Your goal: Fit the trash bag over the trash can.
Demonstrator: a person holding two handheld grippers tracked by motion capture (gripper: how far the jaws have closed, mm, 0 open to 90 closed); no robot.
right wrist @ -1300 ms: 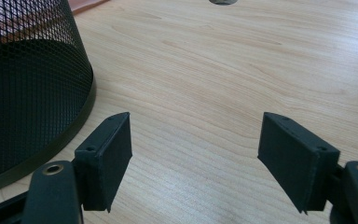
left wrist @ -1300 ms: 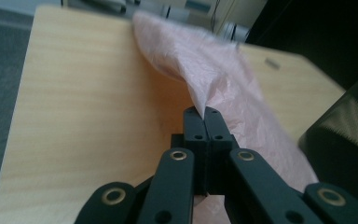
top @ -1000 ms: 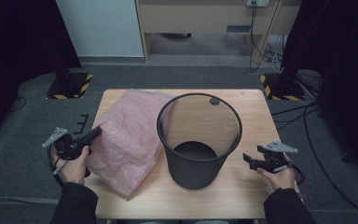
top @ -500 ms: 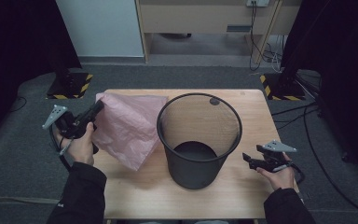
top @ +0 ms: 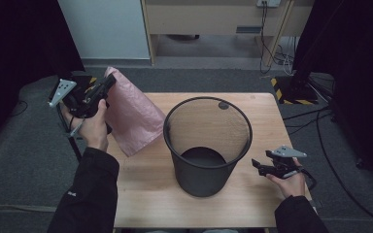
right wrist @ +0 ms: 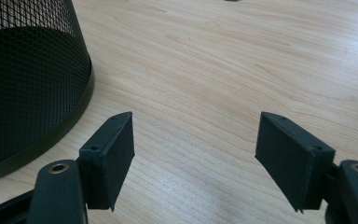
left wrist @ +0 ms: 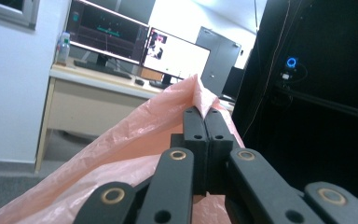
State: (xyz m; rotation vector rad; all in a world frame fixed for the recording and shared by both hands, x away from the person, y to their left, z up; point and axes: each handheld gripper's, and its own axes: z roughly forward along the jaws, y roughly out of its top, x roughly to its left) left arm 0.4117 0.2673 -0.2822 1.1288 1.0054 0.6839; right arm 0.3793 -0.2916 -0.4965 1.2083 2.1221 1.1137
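**Pink bag lifted left of the bin**

Pale wood table [top: 141, 194] carries a black mesh bin [top: 207, 141] standing upright near its middle, mouth open upward, its dark floor bare as far as the high view shows. Left of the bin, the pink plastic bag [top: 131, 116] hangs slantwise, its long axis running from a top corner up and away from the bin down to a lower edge resting on the wood beside it. That top corner is pinched between the pressed-together jaws of the left gripper [top: 108, 83]. Right of the bin, the right gripper [top: 256, 165] rests low over the wood, jaws spread, nothing between them.
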